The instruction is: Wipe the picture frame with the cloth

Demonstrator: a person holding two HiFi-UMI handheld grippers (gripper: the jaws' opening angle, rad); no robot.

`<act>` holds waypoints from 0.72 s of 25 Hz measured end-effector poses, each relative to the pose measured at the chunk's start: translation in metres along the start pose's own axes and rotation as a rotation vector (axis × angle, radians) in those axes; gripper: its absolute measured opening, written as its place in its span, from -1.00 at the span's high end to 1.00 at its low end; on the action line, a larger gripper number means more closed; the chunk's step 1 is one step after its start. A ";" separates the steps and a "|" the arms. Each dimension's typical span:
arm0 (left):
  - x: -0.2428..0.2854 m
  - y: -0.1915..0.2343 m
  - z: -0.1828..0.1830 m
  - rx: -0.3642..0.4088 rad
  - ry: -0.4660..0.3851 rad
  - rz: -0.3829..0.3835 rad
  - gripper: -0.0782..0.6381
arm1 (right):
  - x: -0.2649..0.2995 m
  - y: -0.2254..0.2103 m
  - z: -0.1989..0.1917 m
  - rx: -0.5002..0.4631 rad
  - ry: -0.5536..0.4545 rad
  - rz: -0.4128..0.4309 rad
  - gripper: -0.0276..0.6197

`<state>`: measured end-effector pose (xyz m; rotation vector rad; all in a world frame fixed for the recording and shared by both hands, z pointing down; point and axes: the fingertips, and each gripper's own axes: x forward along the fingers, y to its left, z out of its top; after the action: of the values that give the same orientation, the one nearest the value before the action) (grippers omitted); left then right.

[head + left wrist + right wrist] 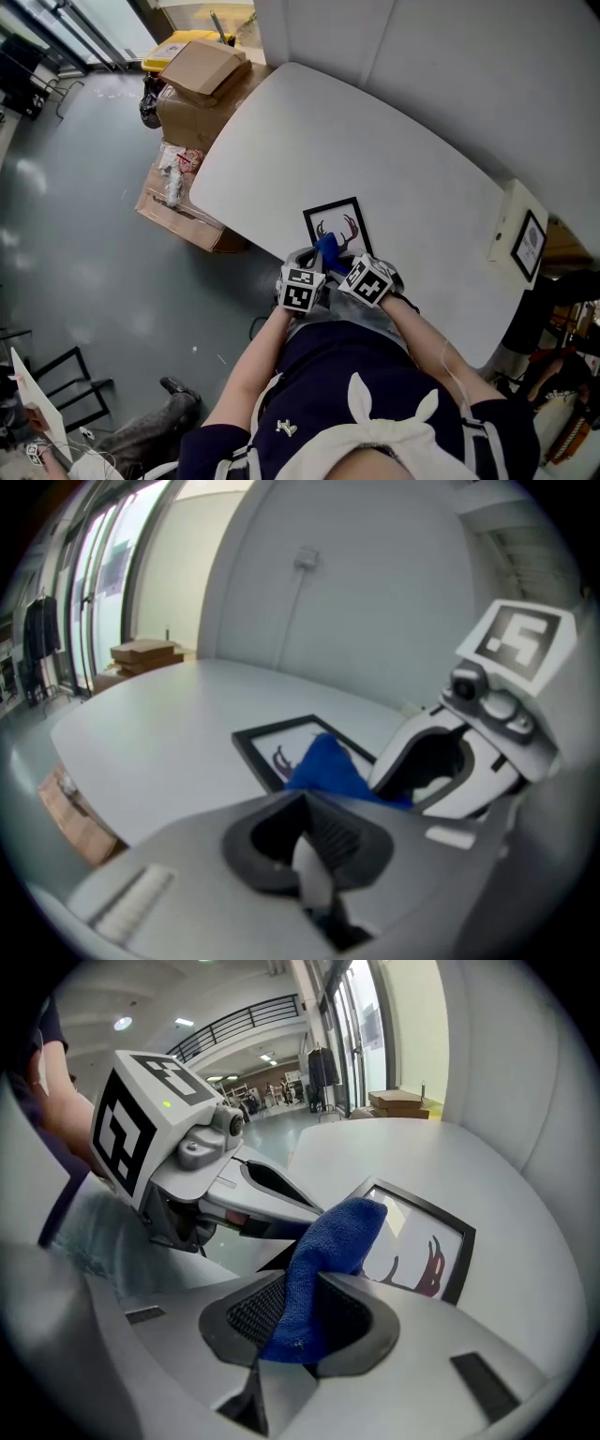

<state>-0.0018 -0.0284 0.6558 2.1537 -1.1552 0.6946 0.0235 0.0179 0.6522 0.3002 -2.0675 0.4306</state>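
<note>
A black picture frame (337, 225) with an antler drawing lies flat at the near edge of the white table (375, 141). A blue cloth (326, 251) rests on the frame's near edge. My right gripper (341, 265) is shut on the cloth (323, 1260), which sticks up from the jaws over the frame (422, 1241). My left gripper (310, 269) sits close beside it on the left, jaws shut with nothing between them (307, 832). From the left gripper view the cloth (323, 766) covers part of the frame (272, 738), with the right gripper (469, 752) beside it.
Cardboard boxes (202, 89) stand on the floor past the table's far left edge. A white box with a small framed picture (518, 234) sits at the table's right edge. The person's lap is just below the grippers.
</note>
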 end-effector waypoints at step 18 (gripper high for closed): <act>-0.001 -0.004 0.004 -0.006 -0.009 -0.018 0.77 | -0.025 -0.036 -0.034 -0.002 0.047 -0.067 0.64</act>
<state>0.0016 -0.0289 0.6515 2.1616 -1.1400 0.6740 0.0764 0.0007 0.6534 0.3540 -2.0058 0.3918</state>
